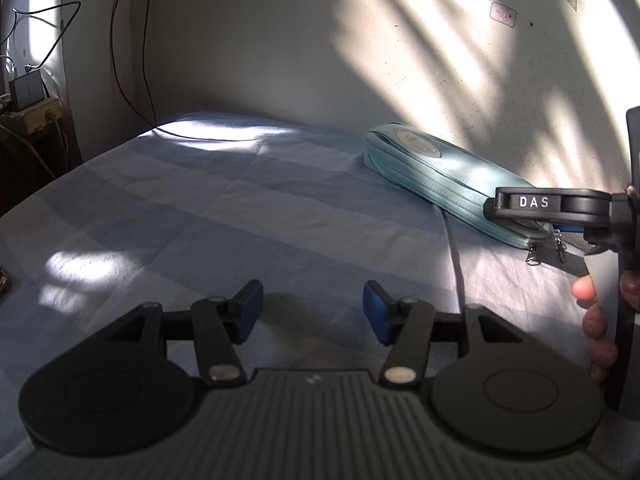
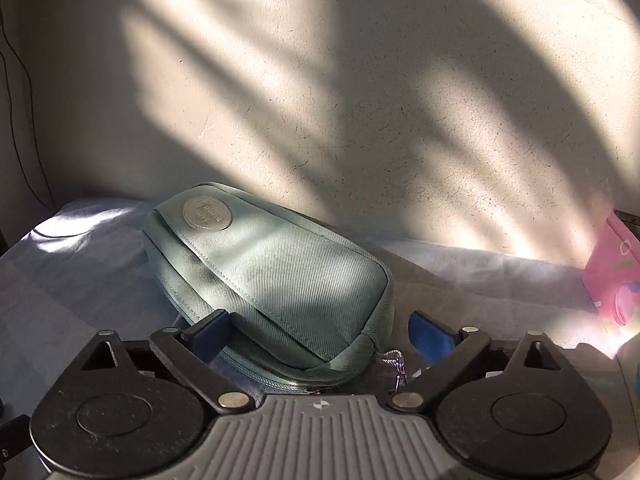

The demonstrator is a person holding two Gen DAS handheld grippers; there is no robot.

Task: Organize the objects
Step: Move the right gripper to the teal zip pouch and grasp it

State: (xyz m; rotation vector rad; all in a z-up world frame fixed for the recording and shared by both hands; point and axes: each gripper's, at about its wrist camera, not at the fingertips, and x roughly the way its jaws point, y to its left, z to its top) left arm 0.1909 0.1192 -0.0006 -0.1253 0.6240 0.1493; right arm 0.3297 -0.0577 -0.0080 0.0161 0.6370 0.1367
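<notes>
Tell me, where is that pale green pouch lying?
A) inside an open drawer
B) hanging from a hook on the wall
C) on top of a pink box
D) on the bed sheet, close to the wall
D: the pouch lies flat on the bed sheet, close to the wall.

Home bedroom, bed [image 1: 240, 208] under pale blue sheet, marked plaster wall [image 2: 320, 100], dangling cables [image 1: 132, 40]
</notes>
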